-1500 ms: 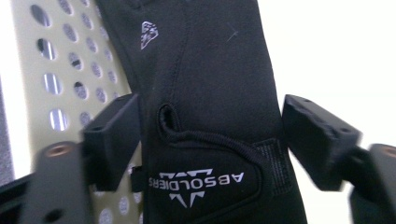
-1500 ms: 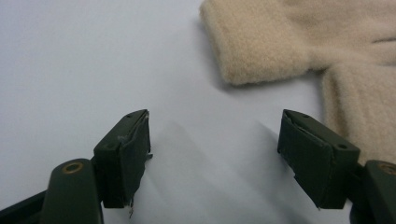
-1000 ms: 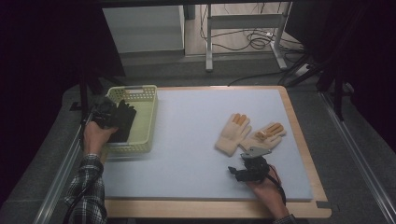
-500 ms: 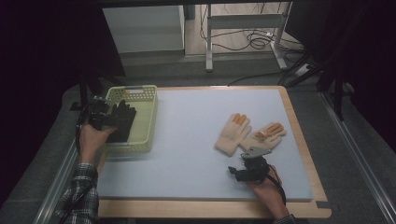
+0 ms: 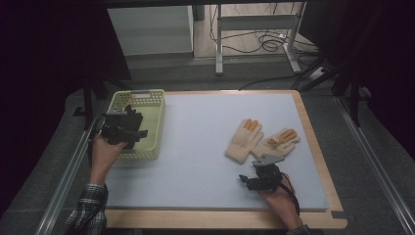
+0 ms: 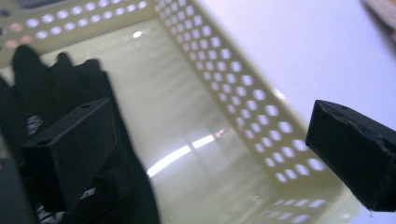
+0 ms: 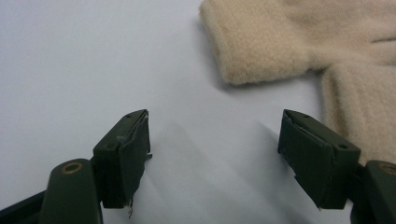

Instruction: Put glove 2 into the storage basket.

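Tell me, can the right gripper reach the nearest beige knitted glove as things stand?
Probably yes. The right gripper has open jaws with nothing between them, and only bare blue mat lies before the cuff of the beige knitted glove.

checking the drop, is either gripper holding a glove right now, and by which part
Nothing is held. Left gripper has just opened over the black glove; right gripper is open.

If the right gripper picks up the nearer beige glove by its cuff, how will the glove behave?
The beige glove looks thick and fuzzy, so it will probably hang limp and feel light. Its fleecy cuff should give the open right gripper good friction. It lies flat, so rolling seems unlikely.
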A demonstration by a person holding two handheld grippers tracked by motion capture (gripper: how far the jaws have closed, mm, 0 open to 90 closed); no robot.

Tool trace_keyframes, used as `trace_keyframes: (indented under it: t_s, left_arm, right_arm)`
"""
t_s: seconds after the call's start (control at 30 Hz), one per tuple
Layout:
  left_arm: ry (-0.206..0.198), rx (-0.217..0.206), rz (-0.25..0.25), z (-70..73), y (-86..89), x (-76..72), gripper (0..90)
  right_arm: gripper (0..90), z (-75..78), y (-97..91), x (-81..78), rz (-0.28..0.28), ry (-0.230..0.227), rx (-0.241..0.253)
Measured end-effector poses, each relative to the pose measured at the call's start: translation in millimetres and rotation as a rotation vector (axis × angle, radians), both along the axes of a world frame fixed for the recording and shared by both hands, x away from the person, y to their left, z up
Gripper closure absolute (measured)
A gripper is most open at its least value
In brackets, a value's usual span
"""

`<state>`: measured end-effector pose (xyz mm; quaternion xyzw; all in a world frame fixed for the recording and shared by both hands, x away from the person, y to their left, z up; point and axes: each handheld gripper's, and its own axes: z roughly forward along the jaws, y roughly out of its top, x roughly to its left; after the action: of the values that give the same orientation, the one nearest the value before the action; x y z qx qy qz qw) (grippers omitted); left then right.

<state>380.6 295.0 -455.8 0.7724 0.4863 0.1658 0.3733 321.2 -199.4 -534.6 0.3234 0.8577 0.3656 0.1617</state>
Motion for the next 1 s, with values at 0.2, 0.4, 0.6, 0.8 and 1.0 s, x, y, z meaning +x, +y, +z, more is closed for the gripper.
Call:
trace_keyframes:
  t_s: [0.2,0.4,0.6,0.8,1.0]
  left_arm:
    - [-0.046,-0.008,-0.064,7.0,-22.8,-14.0,1.2]
    - [-0.089,-0.021,-0.121,6.2,-48.5,-29.5,1.2]
    - [-0.112,-0.040,-0.189,-1.4,-75.4,-47.5,1.2]
    - [-0.128,-0.032,-0.258,-14.0,-102.2,-66.3,1.1]
    - [-0.107,-0.009,-0.288,-37.8,-120.0,-77.8,1.2]
  right_arm:
    - [24.9,0.0,0.0,0.0,0.000,0.001,0.000]
    - [24.8,-0.1,0.0,0.0,0.000,-0.002,0.001]
    - [24.7,0.0,0.0,0.0,-0.001,-0.001,0.000]
    - [24.7,0.0,0.0,-0.1,0.001,-0.001,-0.001]
    - [24.5,0.0,0.1,0.0,-0.001,0.000,0.000]
